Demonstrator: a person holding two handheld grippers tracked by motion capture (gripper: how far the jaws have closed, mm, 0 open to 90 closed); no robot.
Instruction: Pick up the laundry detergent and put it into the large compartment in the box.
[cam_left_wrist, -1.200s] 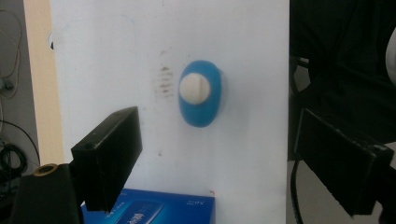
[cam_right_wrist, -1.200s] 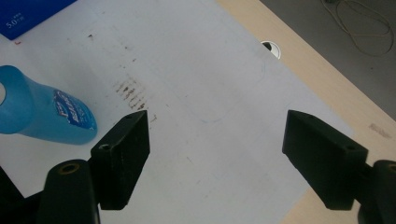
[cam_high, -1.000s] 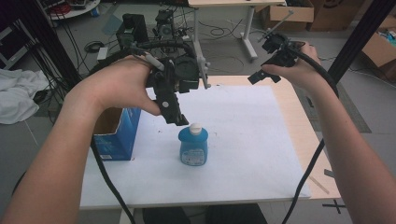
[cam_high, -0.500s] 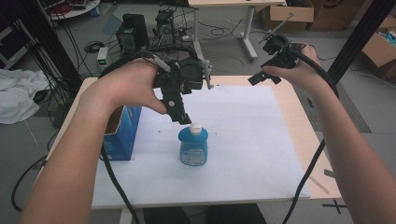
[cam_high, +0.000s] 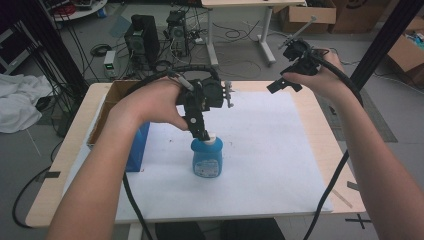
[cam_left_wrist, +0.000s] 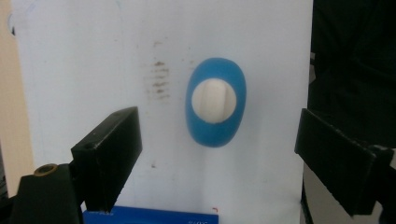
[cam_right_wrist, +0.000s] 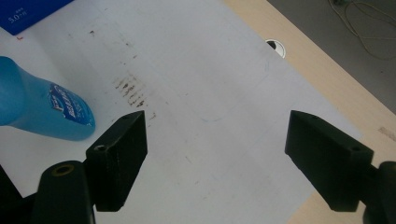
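Observation:
A blue bottle (cam_high: 207, 161) with a white cap (cam_high: 210, 138) stands upright on the white paper sheet (cam_high: 270, 150). My left gripper (cam_high: 203, 133) hangs right above the cap, pointing down. In the left gripper view the bottle (cam_left_wrist: 215, 128) and its cap (cam_left_wrist: 214, 101) lie straight below, between the wide-open jaws of the left gripper (cam_left_wrist: 219, 158). My right gripper (cam_high: 284, 85) is held up over the table's back right, open. In the right gripper view the bottle (cam_right_wrist: 42, 112) shows at the left, away from the right gripper (cam_right_wrist: 215, 158), which has nothing between its jaws.
A blue box (cam_high: 136, 150) stands left of the bottle, beside an open cardboard box (cam_high: 111, 97) at the table's left edge. The blue box (cam_left_wrist: 149, 215) also shows below my left jaws. Bare wooden table (cam_high: 320, 115) borders the paper on the right, with a cable hole (cam_right_wrist: 275, 45).
My left gripper has moved right and down, from beside the bottle to just over its cap. The bottle and the right gripper have stayed where they were.

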